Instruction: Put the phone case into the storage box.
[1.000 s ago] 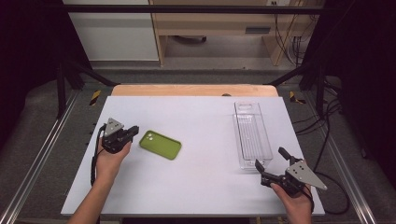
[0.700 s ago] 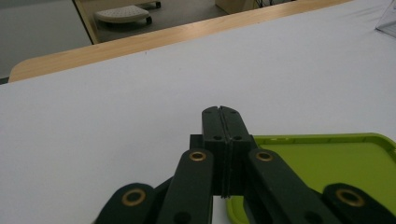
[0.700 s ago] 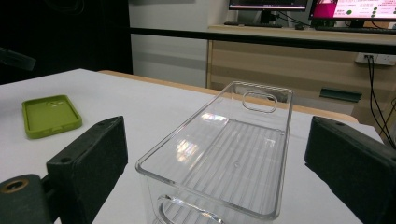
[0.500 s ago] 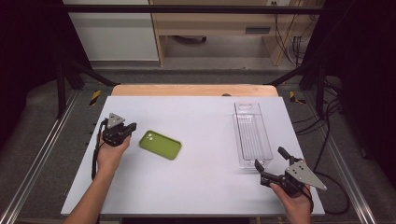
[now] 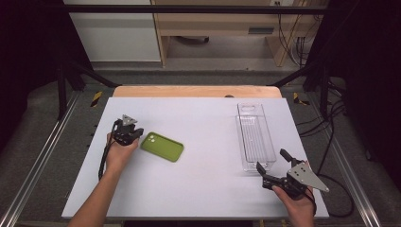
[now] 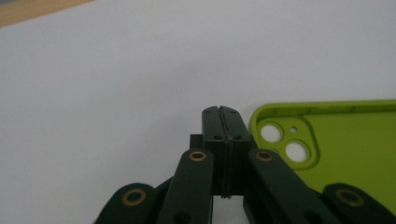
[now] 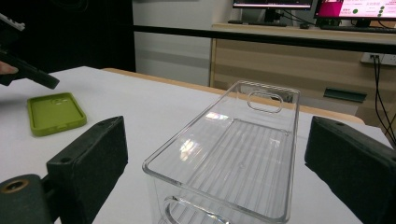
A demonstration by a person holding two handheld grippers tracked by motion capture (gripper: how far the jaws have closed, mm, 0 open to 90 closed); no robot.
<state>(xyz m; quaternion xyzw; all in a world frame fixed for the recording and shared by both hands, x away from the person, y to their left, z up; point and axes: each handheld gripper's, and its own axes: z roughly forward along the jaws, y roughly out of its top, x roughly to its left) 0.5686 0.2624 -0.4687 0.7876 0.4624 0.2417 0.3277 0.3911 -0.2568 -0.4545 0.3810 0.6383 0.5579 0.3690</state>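
- High view: no brand, label or legible writing shows on any thing on the bench (image 5: 203, 189); the monitors at the top of the right gripper view are too blurred to read.
- The phone case (image 5: 162, 146) is olive green, a rounded rectangle lying flat with its hollow inside facing up; the left gripper view shows its raised rim and a corner camera cut-out with two round holes and one small one (image 6: 327, 144).
- It lies on the left half of the white bench, well apart from the clear plastic tray (image 5: 256, 137) on the right half.
- The left gripper (image 5: 137, 133) lies low over the bench in the person's left hand (image 5: 119, 153), forearm coming in from the bottom edge, jaws pointing at the case's near corner and just beside it; whether they touch it I cannot tell.
- Its jaws are pressed together with nothing between them.
- The right gripper (image 5: 270, 166) is held in the right hand at the bench's near right corner, its jaws spread wide and empty, aimed along the tray's near end.
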